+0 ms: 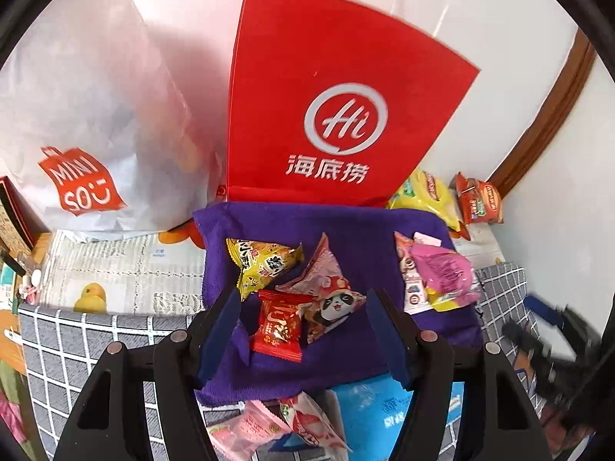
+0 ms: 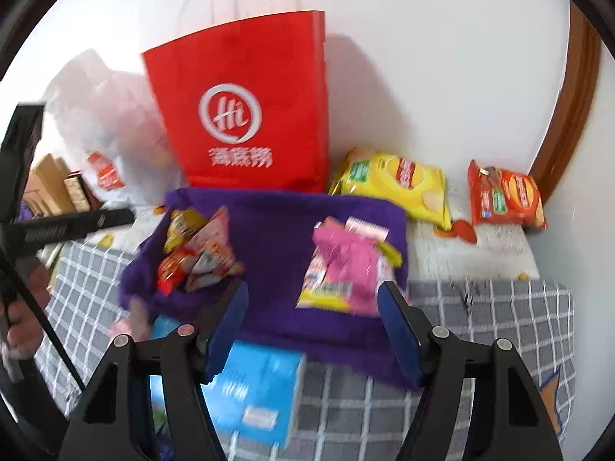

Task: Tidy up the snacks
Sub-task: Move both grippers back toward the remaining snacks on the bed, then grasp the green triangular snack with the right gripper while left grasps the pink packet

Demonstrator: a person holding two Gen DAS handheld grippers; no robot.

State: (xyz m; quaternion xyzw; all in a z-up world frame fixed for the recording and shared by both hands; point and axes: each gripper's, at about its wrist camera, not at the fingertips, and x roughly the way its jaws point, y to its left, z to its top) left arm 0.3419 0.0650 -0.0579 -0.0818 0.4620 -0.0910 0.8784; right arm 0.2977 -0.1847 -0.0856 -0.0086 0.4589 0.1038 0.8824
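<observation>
**Snacks in two piles on the purple cloth**

The purple cloth (image 1: pixel 346 226) is the middle of everything here. It lies on a grey checked cover (image 2: pixel 499 319).

Nearest, at the front edge of the cloth, sit a blue pack (image 2: pixel 253 388) and a pink snack bag (image 1: pixel 253 426).

The left claw (image 1: pixel 303 338) hangs above the front of the cloth. Its blue fingers (image 1: pixel 221 338) stand apart, and nothing is pinched between them. A small red candy (image 1: pixel 278 326) lies on the cloth below that gap, in a pile with a panda snack (image 1: pixel 330 296) and a yellow snack (image 1: pixel 261 261) on the left side of the cloth.

The right claw (image 2: pixel 313 326) hangs over the front of the cloth too, open and holding nothing. On the right side of the cloth is a second pile with a pink packet (image 2: pixel 346 265) on top.

Just behind the cloth stands a red paper bag (image 2: pixel 246 103). A white plastic bag (image 1: pixel 84 123) is behind the cloth to the left. A yellow chips bag (image 2: pixel 399 180) and an orange chips bag (image 2: pixel 507 196) lie behind the cloth to the right, by the white wall (image 2: pixel 442 57).
</observation>
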